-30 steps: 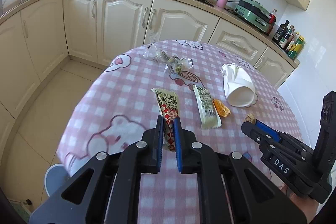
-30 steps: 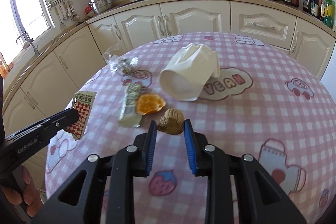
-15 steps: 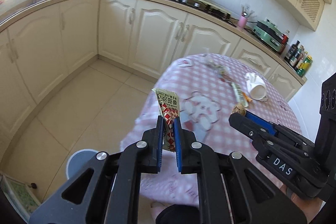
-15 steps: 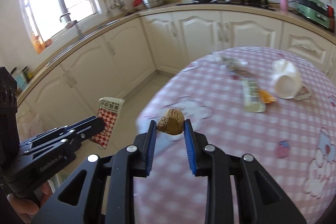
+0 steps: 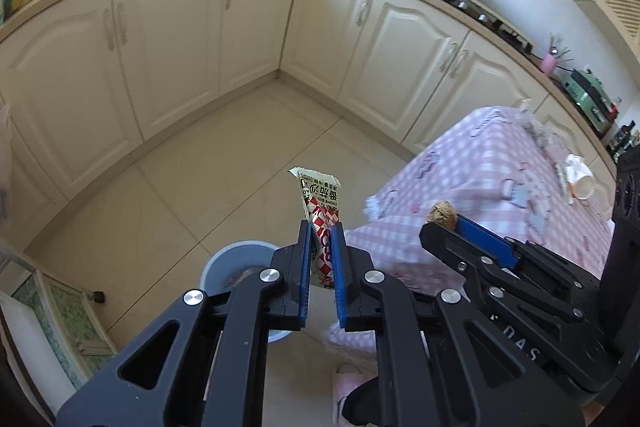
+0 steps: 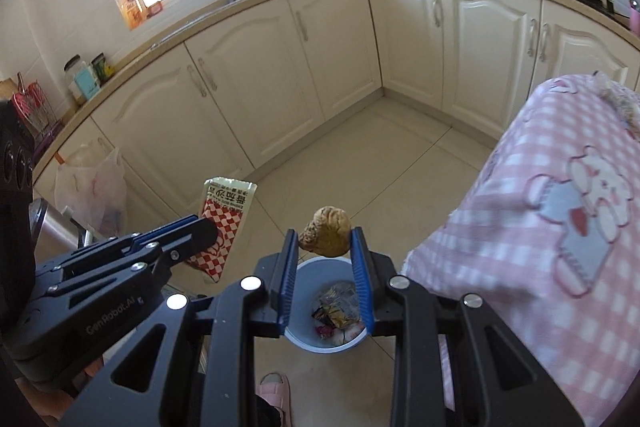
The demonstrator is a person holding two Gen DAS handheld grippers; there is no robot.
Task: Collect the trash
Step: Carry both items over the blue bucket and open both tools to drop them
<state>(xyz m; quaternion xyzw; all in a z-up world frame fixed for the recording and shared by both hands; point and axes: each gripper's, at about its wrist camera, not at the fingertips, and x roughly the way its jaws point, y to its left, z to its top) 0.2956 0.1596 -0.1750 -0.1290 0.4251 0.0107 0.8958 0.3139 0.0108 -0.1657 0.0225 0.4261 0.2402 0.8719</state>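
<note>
- Now both grippers hang over the floor with the bin [image 6: 326, 311] as the target; every place below is given relative to that bin.
- Left gripper [image 5: 321, 259]: its jaws are pinched nearly together on the lower end of the wrapper [image 5: 320, 211], so the red-checked packet stands up out of the pads. Gripping a flat packet at one end keeps the rest free to drop away, I judge.
- From the left wrist, the wrapper sits above and just beside the bin's rim [image 5: 216, 259], not yet squarely over the mouth.
- Right gripper [image 6: 325, 255]: its jaws stand narrowly apart, clamped on the brown lump [image 6: 326, 231], which bulges above the pads. The gap is only as wide as the lump forces.
- From the right wrist, the lump hangs directly above the bin's opening, where other scraps already lie, so a release looks likely to land inside.
- Table [image 6: 560, 227]: it stands just beside the bin, which keeps each carry short. A cup [image 5: 578, 179] and other litter lie on it, well apart from the bin, so collecting is unfinished.
- Risk, as I see it: the light wrapper may flutter past the rim unless brought further over.
</note>
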